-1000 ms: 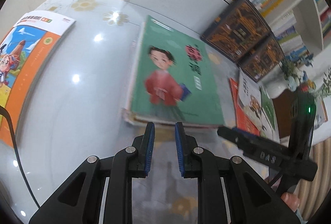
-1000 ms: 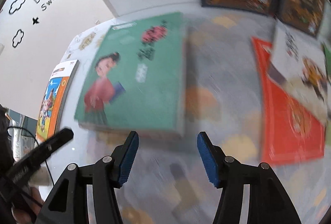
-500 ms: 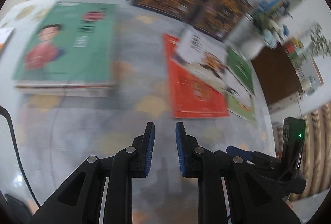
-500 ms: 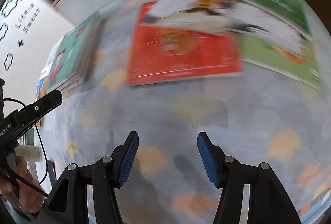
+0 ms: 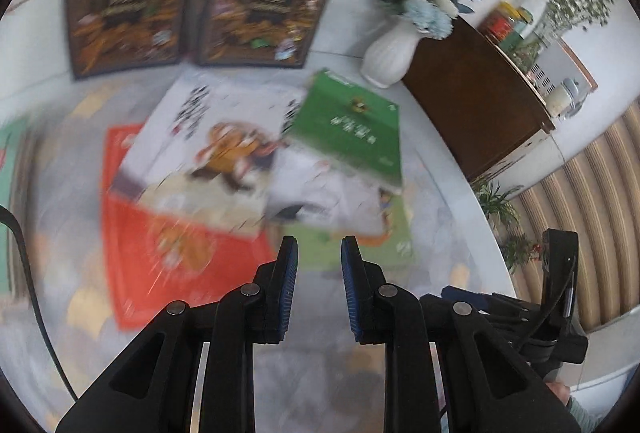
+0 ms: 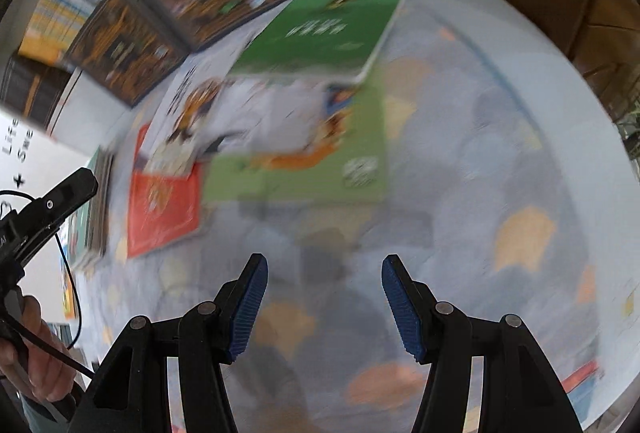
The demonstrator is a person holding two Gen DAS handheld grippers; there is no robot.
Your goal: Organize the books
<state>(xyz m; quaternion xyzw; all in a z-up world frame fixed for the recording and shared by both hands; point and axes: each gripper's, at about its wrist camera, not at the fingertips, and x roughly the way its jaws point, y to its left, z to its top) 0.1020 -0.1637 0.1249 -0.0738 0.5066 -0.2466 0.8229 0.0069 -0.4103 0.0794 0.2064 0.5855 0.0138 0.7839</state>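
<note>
The dark green book (image 5: 352, 129) carries white lettering; under it lie a white book (image 5: 216, 145) with an orange-brown figure, a light green book (image 6: 296, 173) and a red-orange book (image 5: 132, 233). Two dark brown books (image 5: 124, 5) bear gold ornament, the vase (image 5: 386, 57) is white, and the tabletop (image 6: 480, 153) is pale grey with peach patches.

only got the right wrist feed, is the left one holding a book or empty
Observer: Empty. The left gripper has its jaws a narrow gap apart, with nothing between them.
Operator: whats in that white vase, my view cuts the top off
Observer: The white vase holds blue and white flowers.
Operator: anything on the brown cabinet
Observer: A few jars or tins stand on the wooden cabinet, near its far end.
</note>
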